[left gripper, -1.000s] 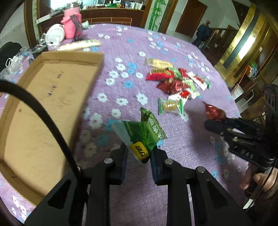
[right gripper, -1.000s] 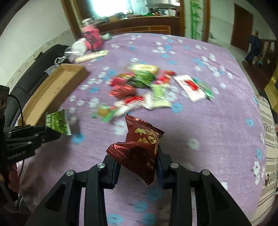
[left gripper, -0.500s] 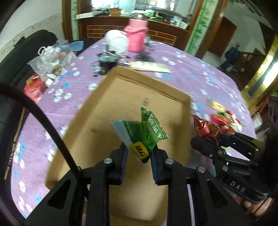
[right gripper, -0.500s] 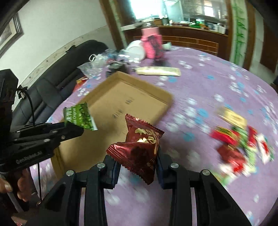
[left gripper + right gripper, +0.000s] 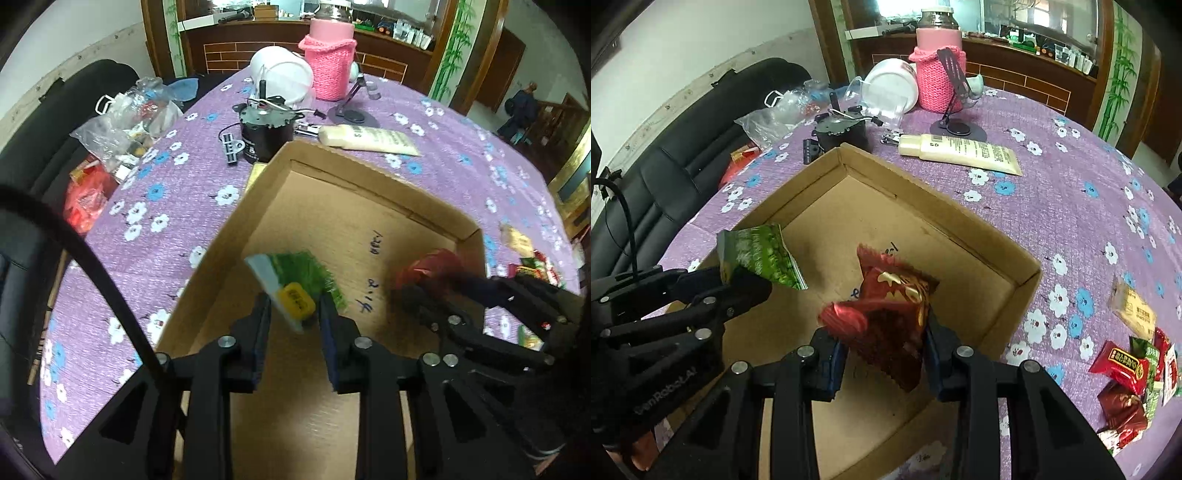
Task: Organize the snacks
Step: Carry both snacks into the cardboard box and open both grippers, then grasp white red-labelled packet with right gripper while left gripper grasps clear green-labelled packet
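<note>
My left gripper (image 5: 293,314) hangs over the open cardboard box (image 5: 373,188), its jaws parted wider than the green snack packet (image 5: 295,286), which looks blurred and loose between them. The packet also shows in the right wrist view (image 5: 759,254). My right gripper (image 5: 884,356) is over the same box (image 5: 1027,273), jaws spread, with a dark red snack packet (image 5: 890,317) blurred between them. In the left wrist view the red packet (image 5: 434,267) sits at the right gripper's tips (image 5: 417,295). A pile of snacks (image 5: 1134,373) lies right of the box.
On the purple flowered tablecloth (image 5: 177,206) behind the box stand a small black motor (image 5: 264,133), a cream tube (image 5: 369,138), a pink knitted jar (image 5: 332,70) and a white bowl (image 5: 282,79). Plastic bags (image 5: 125,118) lie at the left. A black sofa (image 5: 683,147) is beyond.
Both grippers moved from the snack pile to above the box. Their jaws have spread, and the green and red packets now look loose and blurred, slipping down.
</note>
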A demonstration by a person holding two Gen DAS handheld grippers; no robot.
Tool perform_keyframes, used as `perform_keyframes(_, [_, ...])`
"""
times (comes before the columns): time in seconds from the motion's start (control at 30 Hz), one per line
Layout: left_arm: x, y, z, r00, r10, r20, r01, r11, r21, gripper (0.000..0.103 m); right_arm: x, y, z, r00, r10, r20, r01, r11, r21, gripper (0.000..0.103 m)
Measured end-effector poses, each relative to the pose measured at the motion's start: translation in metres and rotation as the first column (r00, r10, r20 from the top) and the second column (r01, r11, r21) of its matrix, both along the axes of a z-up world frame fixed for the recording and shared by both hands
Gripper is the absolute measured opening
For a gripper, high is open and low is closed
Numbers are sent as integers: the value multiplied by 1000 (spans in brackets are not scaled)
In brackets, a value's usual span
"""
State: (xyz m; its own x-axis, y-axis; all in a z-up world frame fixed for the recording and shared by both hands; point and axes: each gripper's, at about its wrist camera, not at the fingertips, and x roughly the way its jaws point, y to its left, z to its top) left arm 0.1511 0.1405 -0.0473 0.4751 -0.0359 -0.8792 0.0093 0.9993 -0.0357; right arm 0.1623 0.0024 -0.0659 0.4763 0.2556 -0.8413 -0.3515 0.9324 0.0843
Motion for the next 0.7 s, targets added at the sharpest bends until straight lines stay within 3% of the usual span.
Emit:
perform_keyframes(0.07, [1,0,0,1000,31,0,-31,998,61,53,1,2,1,1000,-1,3,1,1000,-17,39])
perform_keyframes(0.2, [-5,2,6,998,45,46,-49,995,84,60,-1,-3,5,1000,-14,11,15,1000,-22,46])
perform_keyframes(0.27, [-9,2,8,996,62,63,-68,992,104,72,-4,-8,9,999,-30,17,30,999,-10,55])
perform_keyframes(0.33, [-13,3,12,994,68,86,-77,991,109,78,-8,-13,14,999,-46,27,46,999,-8,59])
perform_keyframes(0.5, [-25,-1,21,991,35,129,-48,994,98,82,-19,-26,23,997,-66,35,66,998,17,75])
perform_keyframes(0.7, [-40,-13,27,991,3,130,-11,998,56,82,-52,-47,37,994,-94,63,89,993,71,75])
